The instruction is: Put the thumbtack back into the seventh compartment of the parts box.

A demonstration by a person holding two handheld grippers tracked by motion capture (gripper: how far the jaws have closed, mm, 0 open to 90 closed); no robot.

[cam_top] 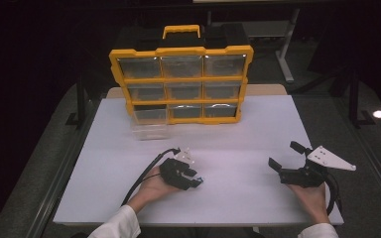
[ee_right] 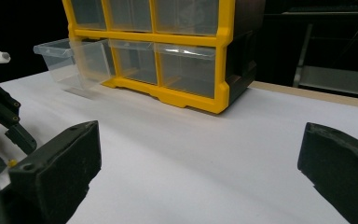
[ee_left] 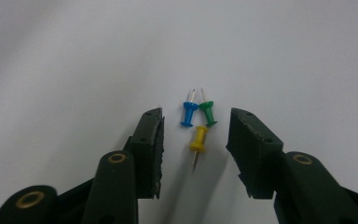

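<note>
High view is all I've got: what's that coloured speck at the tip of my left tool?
Observer: Three pushpins lie between the left tool's open jaws: a blue pushpin, a green pushpin and a yellow pushpin.
Operator: Do they touch either jaw?
Observer: No, bare table shows on both sides of them.
Operator: Anything in the pulled-out drawer?
Observer: The clear drawer looks empty in the right gripper view.

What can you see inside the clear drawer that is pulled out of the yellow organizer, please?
The pulled-out drawer looks empty through its clear walls in the right gripper view. Its rear part sits inside the organizer, so that end is hidden.
</note>
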